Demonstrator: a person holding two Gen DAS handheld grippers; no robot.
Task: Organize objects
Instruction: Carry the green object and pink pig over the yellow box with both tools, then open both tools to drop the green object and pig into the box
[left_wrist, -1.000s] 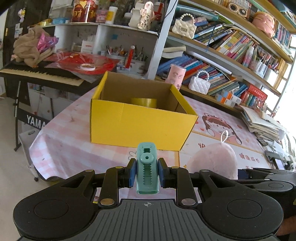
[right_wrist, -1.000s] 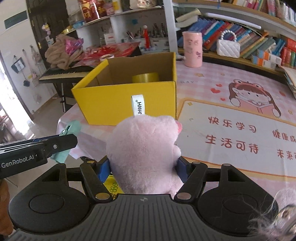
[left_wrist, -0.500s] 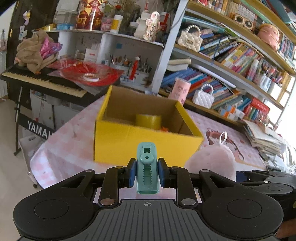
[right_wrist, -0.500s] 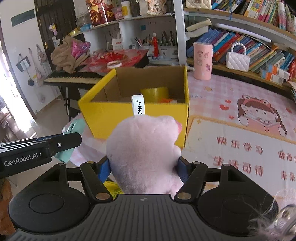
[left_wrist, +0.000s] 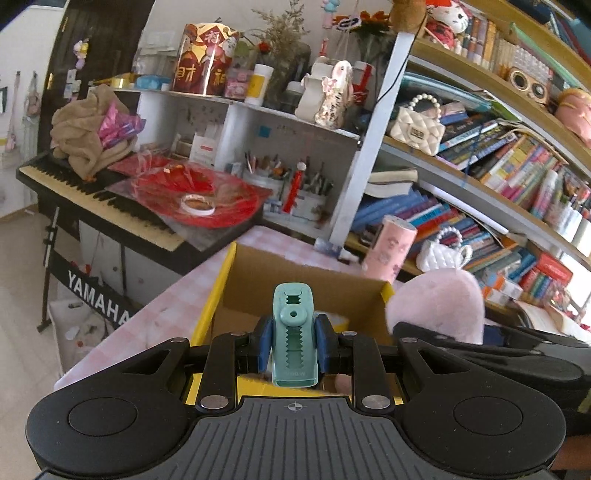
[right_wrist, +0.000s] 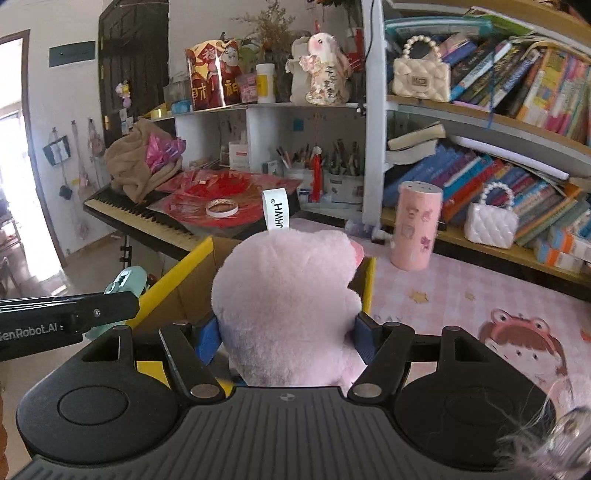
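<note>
Blue fingers (right_wrist: 364, 334) of the right gripper (right_wrist: 286, 332) squeeze the pink plush toy (right_wrist: 288, 295) from both sides, holding it up over the near edge of the yellow cardboard box (right_wrist: 192, 266) on the pink checked table (right_wrist: 443, 295). That box sits open, brown inside, just beyond both tools. Over on the left gripper (left_wrist: 294, 347), the fingers pinch a teal toothed clip (left_wrist: 294, 336) upright between the pads, right above the box's opening. Behind it all, a pink cylinder (right_wrist: 415, 227) stands on the table, near the bookshelf (right_wrist: 517, 122).
</note>
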